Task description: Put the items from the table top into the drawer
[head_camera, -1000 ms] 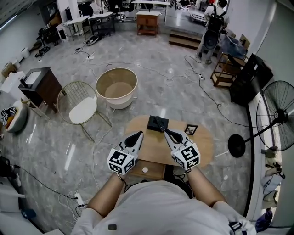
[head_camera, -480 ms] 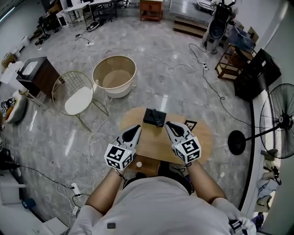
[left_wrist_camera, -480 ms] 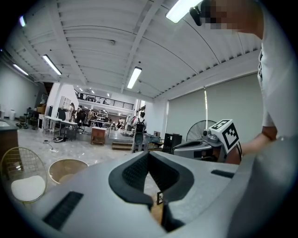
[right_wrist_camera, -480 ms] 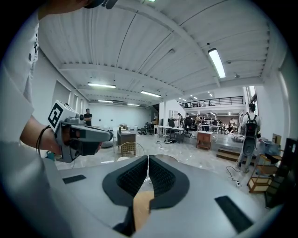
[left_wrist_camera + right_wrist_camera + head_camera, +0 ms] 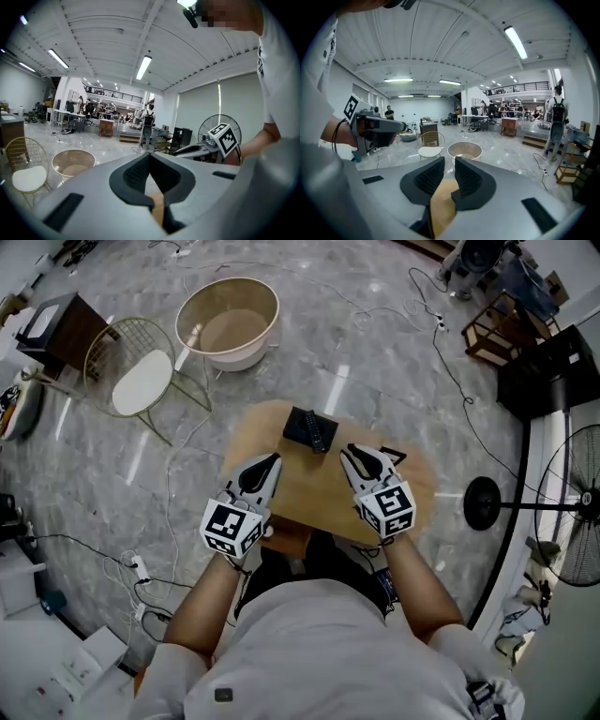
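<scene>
Pale wood fills the middle of my head view: a round table [image 5: 319, 498] on a grey marble floor. A black box [image 5: 309, 430] with a slim dark thing lying on top sits at the table's far edge. The left gripper [image 5: 272, 463] and the right gripper [image 5: 349, 454] hover over the tabletop side by side, both pointing at the box. The right one's tip is just short of it and the left one is a little further off. Below the table's near edge I see a wooden piece that may be the drawer [image 5: 289, 540]. I cannot tell whether it is open.

From the left gripper view, the left gripper [image 5: 150, 157] has its tongs pressed together with nothing in them. The right gripper [image 5: 177, 151] shows to the right, and a beige basin [image 5: 72, 164] and a wire chair [image 5: 26, 168] stand far left.

From the right gripper view, the right gripper [image 5: 448, 161] shows a narrow gap between its tongs. They have just been opening, with only bare tabletop showing between them.
</scene>
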`<state>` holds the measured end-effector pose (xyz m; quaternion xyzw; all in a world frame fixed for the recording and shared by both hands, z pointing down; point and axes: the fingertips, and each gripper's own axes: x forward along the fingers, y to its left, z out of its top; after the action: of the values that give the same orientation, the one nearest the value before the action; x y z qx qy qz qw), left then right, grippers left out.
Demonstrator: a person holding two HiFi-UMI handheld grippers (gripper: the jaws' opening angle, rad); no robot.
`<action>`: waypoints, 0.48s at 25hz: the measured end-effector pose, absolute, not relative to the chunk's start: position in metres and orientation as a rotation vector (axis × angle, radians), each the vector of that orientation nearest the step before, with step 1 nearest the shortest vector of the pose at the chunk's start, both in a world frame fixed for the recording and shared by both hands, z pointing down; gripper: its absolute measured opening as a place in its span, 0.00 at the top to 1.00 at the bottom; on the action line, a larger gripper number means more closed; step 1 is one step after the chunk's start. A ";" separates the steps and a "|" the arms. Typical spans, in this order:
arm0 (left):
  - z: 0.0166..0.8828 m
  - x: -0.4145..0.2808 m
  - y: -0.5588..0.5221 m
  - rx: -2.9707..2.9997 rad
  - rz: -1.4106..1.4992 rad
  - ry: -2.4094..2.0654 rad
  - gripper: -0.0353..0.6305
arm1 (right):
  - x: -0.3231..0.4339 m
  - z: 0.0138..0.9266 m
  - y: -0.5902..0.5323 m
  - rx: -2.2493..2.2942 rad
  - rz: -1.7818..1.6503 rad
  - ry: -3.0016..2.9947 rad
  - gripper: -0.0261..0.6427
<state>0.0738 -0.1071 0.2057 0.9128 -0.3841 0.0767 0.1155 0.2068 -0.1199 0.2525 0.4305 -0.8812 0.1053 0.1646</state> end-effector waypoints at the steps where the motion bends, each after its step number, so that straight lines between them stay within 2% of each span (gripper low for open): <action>1: 0.213 0.076 -0.115 2.664 0.236 -1.132 0.93 | 0.210 0.265 -0.129 1.213 0.322 -2.500 0.81; 2: 0.221 0.078 -0.122 2.654 0.249 -1.139 0.93 | 0.212 0.279 -0.138 1.200 0.346 -2.489 0.78; 12: 0.345 0.080 -0.169 2.510 0.374 -1.181 0.93 | 0.212 0.437 -0.206 1.083 0.542 -2.414 0.70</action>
<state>0.0799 -0.1687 0.3453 0.8836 -0.4158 0.1318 0.1705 0.2118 -0.2056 0.4366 0.3914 -0.8722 0.1957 0.2185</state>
